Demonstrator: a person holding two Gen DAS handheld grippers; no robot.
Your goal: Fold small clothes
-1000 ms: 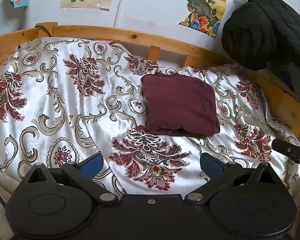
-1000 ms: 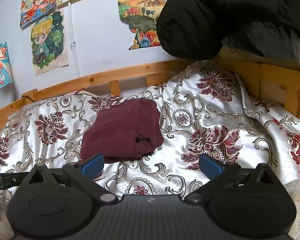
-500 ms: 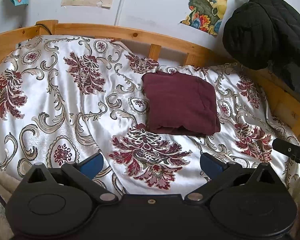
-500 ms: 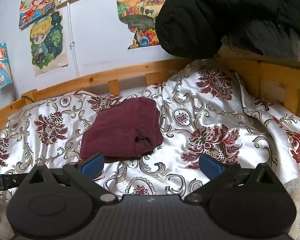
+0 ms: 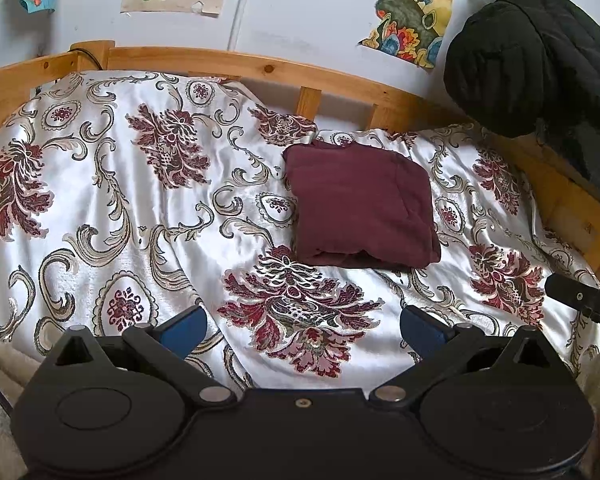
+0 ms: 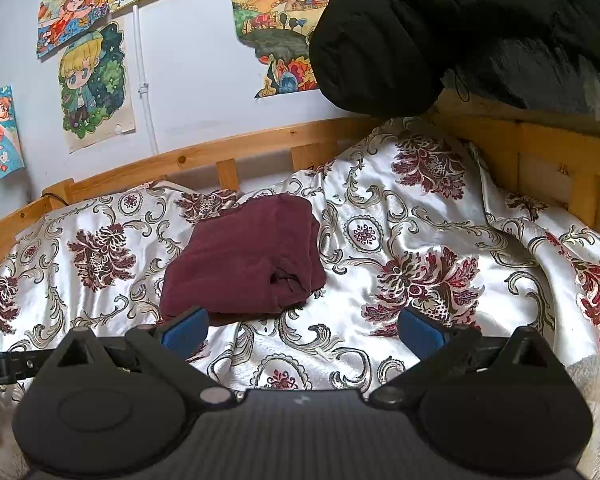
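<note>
A maroon garment [image 5: 362,204] lies folded into a thick square on the flowered satin bedspread [image 5: 140,208], toward the far rail. In the right wrist view the same maroon garment [image 6: 244,258] shows a puckered fold on its near right corner. My left gripper [image 5: 303,326] is open, hovering over the bedspread well short of the garment, nothing between its blue pads. My right gripper [image 6: 303,326] is open too, its left pad just in front of the garment's near edge, not touching it. Part of the right gripper [image 5: 580,300] shows at the left view's right edge.
A wooden bed rail [image 5: 260,68] runs along the back and a wooden rail [image 6: 540,152] closes the right side. A black quilted jacket [image 6: 440,24] hangs over the right corner. Drawings are taped to the wall [image 6: 96,88]. A fuzzy cream blanket [image 6: 596,392] lies at the near edge.
Both views have shifted only slightly; the left view has tilted a little, so the garment sits slightly lower in frame. The garment itself has not moved and both grippers stay open.
</note>
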